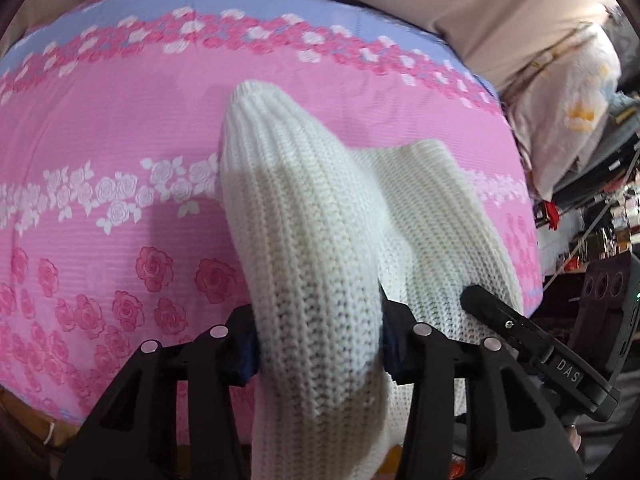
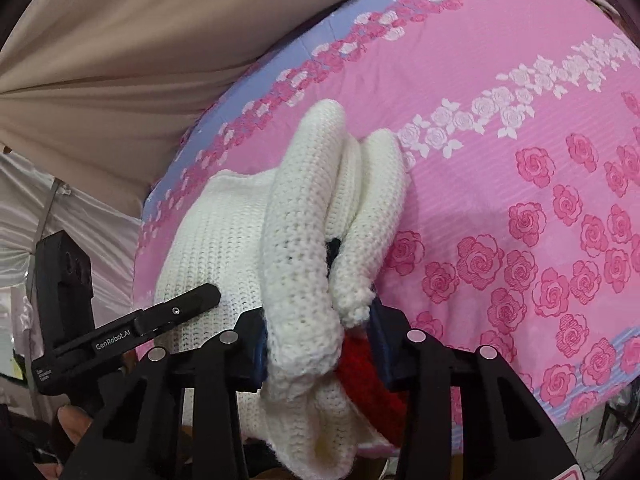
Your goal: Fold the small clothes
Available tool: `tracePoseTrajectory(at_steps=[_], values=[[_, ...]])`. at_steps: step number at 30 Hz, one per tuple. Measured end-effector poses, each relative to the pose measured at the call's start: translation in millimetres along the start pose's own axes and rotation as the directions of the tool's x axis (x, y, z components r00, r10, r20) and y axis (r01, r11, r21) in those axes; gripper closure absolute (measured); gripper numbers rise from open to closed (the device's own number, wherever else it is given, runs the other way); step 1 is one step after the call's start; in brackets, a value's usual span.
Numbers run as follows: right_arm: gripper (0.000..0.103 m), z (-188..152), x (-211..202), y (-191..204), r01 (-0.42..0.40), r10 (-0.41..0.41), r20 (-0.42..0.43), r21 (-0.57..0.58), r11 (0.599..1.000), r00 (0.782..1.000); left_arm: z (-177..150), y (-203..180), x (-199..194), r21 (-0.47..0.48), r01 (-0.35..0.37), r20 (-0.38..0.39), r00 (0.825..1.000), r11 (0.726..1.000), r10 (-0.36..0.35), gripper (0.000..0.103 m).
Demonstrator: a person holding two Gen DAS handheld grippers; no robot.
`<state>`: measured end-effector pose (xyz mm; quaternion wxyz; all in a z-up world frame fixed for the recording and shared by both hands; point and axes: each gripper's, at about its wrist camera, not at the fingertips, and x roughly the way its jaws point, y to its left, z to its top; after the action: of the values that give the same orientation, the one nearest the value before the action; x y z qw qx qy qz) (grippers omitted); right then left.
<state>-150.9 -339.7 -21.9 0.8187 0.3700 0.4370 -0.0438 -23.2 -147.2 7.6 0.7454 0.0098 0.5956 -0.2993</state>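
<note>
- Gripping a thick fold of the white knit garment (image 1: 316, 240), the left gripper (image 1: 318, 346) was clamped on it; the fabric filled the gap between its blue-padded jaws and rose toward 12 o'clock in the left wrist view.
- The right gripper (image 2: 316, 346) was likewise clamped on bunched white knit garment (image 2: 296, 240), with a red knit section (image 2: 370, 380) pressed against its right-hand jaw at about 5 o'clock of the bundle.
- The garment was held off the pink rose-print bedspread (image 1: 100, 184); its far portion lay toward 1 o'clock in the left wrist view, apparently resting on the cover, though contact could not be confirmed.
- In the right wrist view the bedspread (image 2: 520, 160) extended from 12 to 4 o'clock, and a flatter panel of the garment spread toward 9 o'clock.
- The right gripper (image 1: 480, 300) appeared in the left wrist view at 4 o'clock, touching the knit.
- The left gripper (image 2: 200, 298) appeared in the right wrist view at 8 o'clock, against the flat panel.
- A beige fabric (image 2: 120, 40) occupied the 10 to 12 o'clock area behind the bed.
</note>
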Motion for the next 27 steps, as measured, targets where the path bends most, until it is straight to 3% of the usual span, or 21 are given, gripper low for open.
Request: tracePoseTrajectory(at_steps=[8, 14, 19, 27], values=[[0.064, -5, -69, 33, -0.038, 0.046, 0.114, -0.069, 0.997, 0.992, -3, -35, -60, 0.101, 0.050, 0.084, 0.995, 0.994, -0.058, 0.059], [0.065, 0, -115, 50, -0.060, 0.086, 0.240, -0.112, 0.992, 0.967, 7, -55, -102, 0.171, 0.050, 0.181, 0.980, 0.984, -0.081, 0.059], [0.065, 8, -140, 74, -0.068, 0.121, 0.328, -0.167, 0.984, 0.937, 17, -66, -138, 0.230, 0.030, 0.267, 0.959, 0.973, -0.092, 0.059], [0.065, 29, -177, 118, -0.080, 0.197, 0.437, -0.272, 0.959, 0.878, 33, -72, -196, 0.305, -0.014, 0.400, 0.909, 0.952, -0.115, 0.059]])
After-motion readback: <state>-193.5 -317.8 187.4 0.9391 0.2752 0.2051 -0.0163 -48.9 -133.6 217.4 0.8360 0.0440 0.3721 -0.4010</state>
